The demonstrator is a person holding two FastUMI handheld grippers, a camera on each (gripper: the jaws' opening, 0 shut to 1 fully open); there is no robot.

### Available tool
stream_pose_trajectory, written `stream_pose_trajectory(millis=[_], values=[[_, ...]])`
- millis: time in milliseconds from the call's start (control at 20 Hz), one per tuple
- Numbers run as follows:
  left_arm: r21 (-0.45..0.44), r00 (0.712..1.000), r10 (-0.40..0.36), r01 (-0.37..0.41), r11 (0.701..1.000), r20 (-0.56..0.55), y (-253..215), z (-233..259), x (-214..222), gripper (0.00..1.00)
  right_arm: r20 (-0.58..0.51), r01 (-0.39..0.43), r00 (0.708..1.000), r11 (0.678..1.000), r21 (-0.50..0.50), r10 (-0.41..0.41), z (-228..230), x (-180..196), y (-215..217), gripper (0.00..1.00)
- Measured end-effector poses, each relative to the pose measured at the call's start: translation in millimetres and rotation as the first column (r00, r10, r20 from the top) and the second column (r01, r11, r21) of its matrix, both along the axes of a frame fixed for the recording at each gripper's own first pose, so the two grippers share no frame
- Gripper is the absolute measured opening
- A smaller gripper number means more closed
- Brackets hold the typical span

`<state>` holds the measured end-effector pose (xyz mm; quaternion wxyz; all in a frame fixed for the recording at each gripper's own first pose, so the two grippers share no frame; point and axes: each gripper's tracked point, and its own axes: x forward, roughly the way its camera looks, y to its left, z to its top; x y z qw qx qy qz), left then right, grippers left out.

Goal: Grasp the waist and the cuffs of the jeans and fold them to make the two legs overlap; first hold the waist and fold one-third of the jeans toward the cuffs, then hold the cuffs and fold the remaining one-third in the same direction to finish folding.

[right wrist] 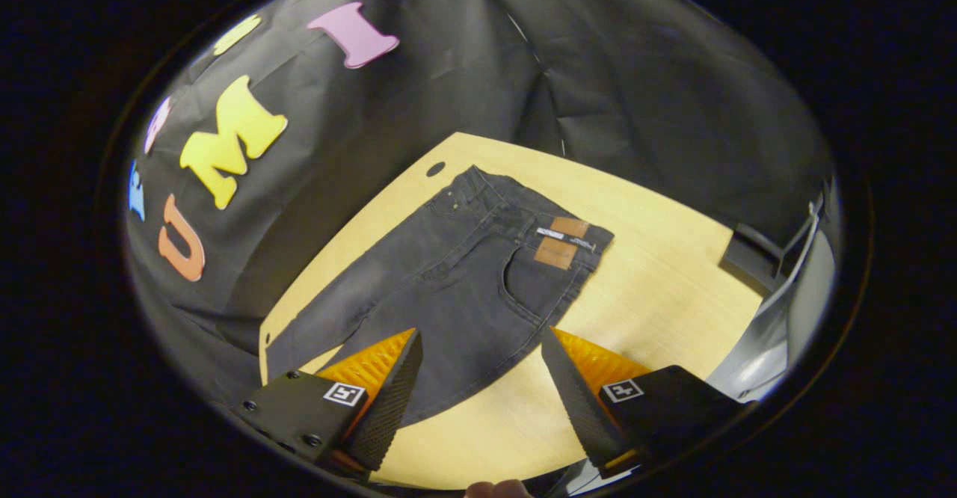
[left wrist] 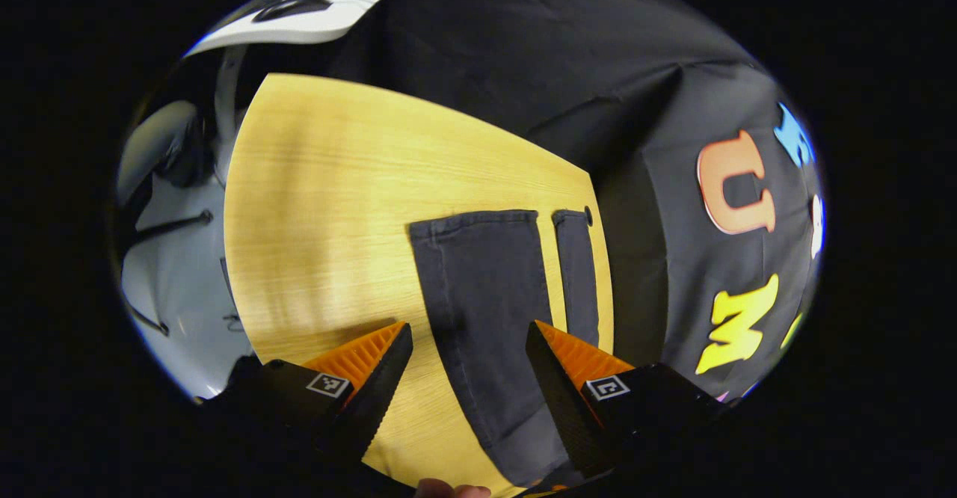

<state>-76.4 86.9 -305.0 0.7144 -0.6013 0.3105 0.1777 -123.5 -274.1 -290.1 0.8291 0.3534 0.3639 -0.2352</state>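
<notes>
Dark grey jeans [right wrist: 463,274] lie flat and spread out on a light wooden table [right wrist: 658,289]. In the right gripper view the waist with its brown patch [right wrist: 561,242] points away, and the two legs run toward the lower left. My right gripper [right wrist: 482,374] hovers open above the seat of the jeans, holding nothing. In the left gripper view the two cuffs [left wrist: 478,221] lie side by side near the table's far right edge. My left gripper [left wrist: 467,363] hangs open over the nearer leg [left wrist: 486,311], with nothing between its fingers.
The booth's black cloth wall rises behind the table [left wrist: 329,206]. A small dark hole [right wrist: 435,169] marks the tabletop beside the waist. Grey and white equipment [left wrist: 172,244] stands beyond the table's left edge in the left gripper view. Bare tabletop stretches to the left of the cuffs.
</notes>
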Motion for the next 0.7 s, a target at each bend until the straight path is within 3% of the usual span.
stream_pose_trajectory(millis=[200, 250, 350, 400, 450, 500, 600, 700], values=[[-0.051, 0.999, 0.031, -0.029, 0.998, 0.031, 2.3, 1.3, 5.0, 0.98, -0.001, 0.077, 0.997, 0.993, 0.084, -0.077, -6.9, -0.4, -6.3, 0.99], [-0.053, 0.999, 0.027, -0.025, 0.998, 0.033, 3.7, 1.7, 6.6, 0.98, -0.003, 0.100, 0.995, 0.990, 0.104, -0.100, -12.2, 0.9, -9.7, 0.94], [-0.057, 0.999, 0.016, -0.014, 0.998, 0.038, -1.4, 1.9, 14.0, 0.98, -0.004, 0.145, 0.989, 0.979, 0.144, -0.146, -17.1, 2.0, -14.2, 0.94], [-0.062, 0.999, 0.017, -0.015, 0.998, 0.040, -2.1, 2.0, 18.9, 0.98, -0.004, 0.169, 0.985, 0.973, 0.160, -0.171, -20.0, 1.1, -17.1, 0.99], [-0.072, 0.999, 0.024, -0.020, 0.997, 0.046, -2.3, 2.5, 22.5, 0.98, -0.002, 0.192, 0.981, 0.966, 0.175, -0.194, -22.2, 1.3, -21.0, 0.94], [-0.085, 0.998, 0.033, -0.028, 0.996, 0.053, 0.2, 2.6, 27.8, 0.98, 0.001, 0.213, 0.976, 0.959, 0.189, -0.217, -22.9, 0.5, -24.3, 0.99], [-0.123, 0.997, 0.052, -0.045, 0.991, 0.053, -0.1, -0.4, 34.3, 0.97, 0.001, 0.252, 0.966, 0.943, 0.218, -0.259, -27.1, -0.7, -32.8, 0.99], [-0.168, 0.997, 0.065, -0.056, 0.984, 0.046, -5.4, -3.2, 39.1, 0.87, -0.012, 0.295, 0.953, 0.923, 0.248, -0.302, -34.5, -2.1, -40.5, 0.99]])
